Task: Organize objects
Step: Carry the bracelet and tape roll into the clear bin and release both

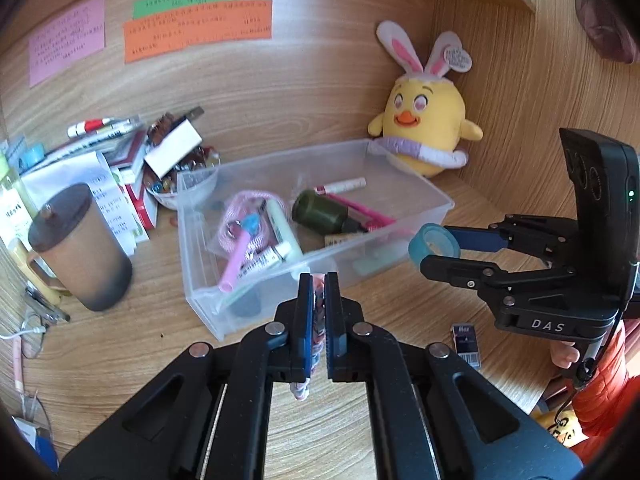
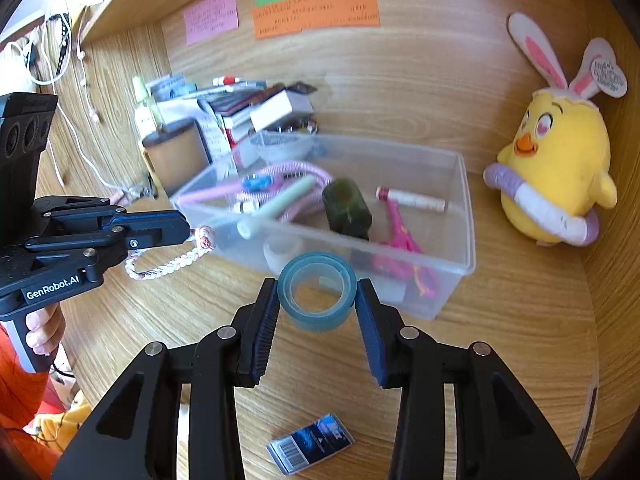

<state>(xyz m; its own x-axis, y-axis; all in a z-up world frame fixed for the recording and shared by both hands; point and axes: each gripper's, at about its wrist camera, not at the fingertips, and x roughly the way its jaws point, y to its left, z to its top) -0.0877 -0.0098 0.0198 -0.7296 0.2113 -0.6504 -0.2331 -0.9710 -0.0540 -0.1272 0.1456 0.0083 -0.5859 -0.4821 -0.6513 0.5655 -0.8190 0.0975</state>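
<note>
Two things are in my grip at once: a braided cord bracelet (image 2: 168, 264) pinched flat in my left gripper (image 1: 319, 300), jaws together on it, and a blue tape roll (image 2: 317, 291) clamped across its width in my right gripper (image 2: 317, 304), jaws part-way apart around it. Both hang off the desk (image 2: 520, 320), just short of the near wall of the one clear bin (image 2: 460, 264). The bin lies straight ahead of both, its long axis running from near-left to far-right across my view. I judge the tape nearer the rim, almost over it; the bracelet sits at the bin's near left corner, its loop trailing back under my left fingers.

Counted: one bin, one tape roll, one bracelet, one small card packet (image 2: 310, 448) flat on the desk beneath my right gripper, one plush chick (image 2: 560, 168) beyond the bin's right end, one brown lidded cup (image 1: 80, 248) left.
</note>
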